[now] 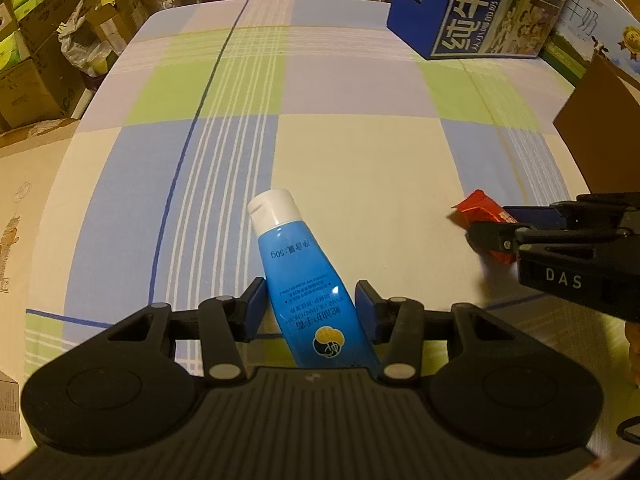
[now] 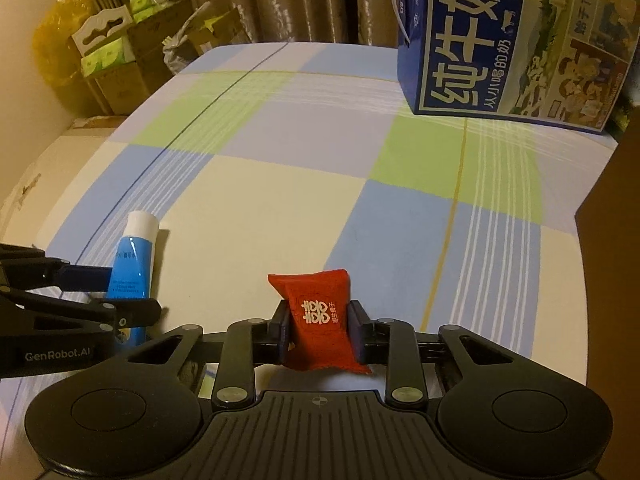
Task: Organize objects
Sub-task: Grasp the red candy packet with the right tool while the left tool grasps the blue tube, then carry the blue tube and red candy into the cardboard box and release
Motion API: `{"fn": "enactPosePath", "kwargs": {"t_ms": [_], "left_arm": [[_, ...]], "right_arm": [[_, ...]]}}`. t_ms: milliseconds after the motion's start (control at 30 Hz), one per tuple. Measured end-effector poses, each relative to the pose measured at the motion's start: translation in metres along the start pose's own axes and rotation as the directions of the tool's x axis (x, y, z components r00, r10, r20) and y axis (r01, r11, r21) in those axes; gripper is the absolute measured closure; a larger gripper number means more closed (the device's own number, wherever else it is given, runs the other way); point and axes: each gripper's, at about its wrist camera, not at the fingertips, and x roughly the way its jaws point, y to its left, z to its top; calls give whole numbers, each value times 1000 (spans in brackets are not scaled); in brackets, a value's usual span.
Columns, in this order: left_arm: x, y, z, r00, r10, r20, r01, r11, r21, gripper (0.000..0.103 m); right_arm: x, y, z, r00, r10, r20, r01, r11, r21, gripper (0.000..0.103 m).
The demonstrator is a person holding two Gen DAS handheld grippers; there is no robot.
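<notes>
Left tool (image 1: 310, 306) grips tube (image 1: 304, 268); right tool (image 2: 319, 326) grips packet (image 2: 320, 320).

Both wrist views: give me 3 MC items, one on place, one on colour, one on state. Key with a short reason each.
1. Where does the blue milk carton stand?
A. far right part of the checked cloth
B. near left corner
C. between the two claws

2. What colour is the cap of the blue tube?
A. red
B. white
C. black

3. What is the state of the right claw?
A. open over the bare cloth
B. shut on nothing
C. shut on the red packet

Key:
1 A: it sits at the far right of the checked cloth in both views.
2 B: the cap shows white at the tube's far end.
3 C: both pads press the sides of the red packet; likewise the left claw holds the tube.
</notes>
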Motion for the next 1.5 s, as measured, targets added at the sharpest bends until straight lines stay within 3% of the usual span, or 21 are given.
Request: {"fn": "enactPosePath", "kwargs": {"t_ms": [333,667,1133,1500], "left_arm": [[-15,-9,-27,999,-23,-22,23,1000,-1,62],[-43,-38,-76,995,-77,-59,82,993,79,63],[-83,-97,-142,966,-212,-146,243,937,249,64],[-79,-109,-147,981,-127,-146,156,965,213,52]], "right_arm": [[-24,-1,-30,999,21,-33,-18,997,69,79],[-73,-7,-98,998,-1,-59,8,991,130,79],[-139,-13,-182,996,-47,-77,58,986,159,79],[-148,-13,-196,996,-46,-75,55,992,117,78]]}}
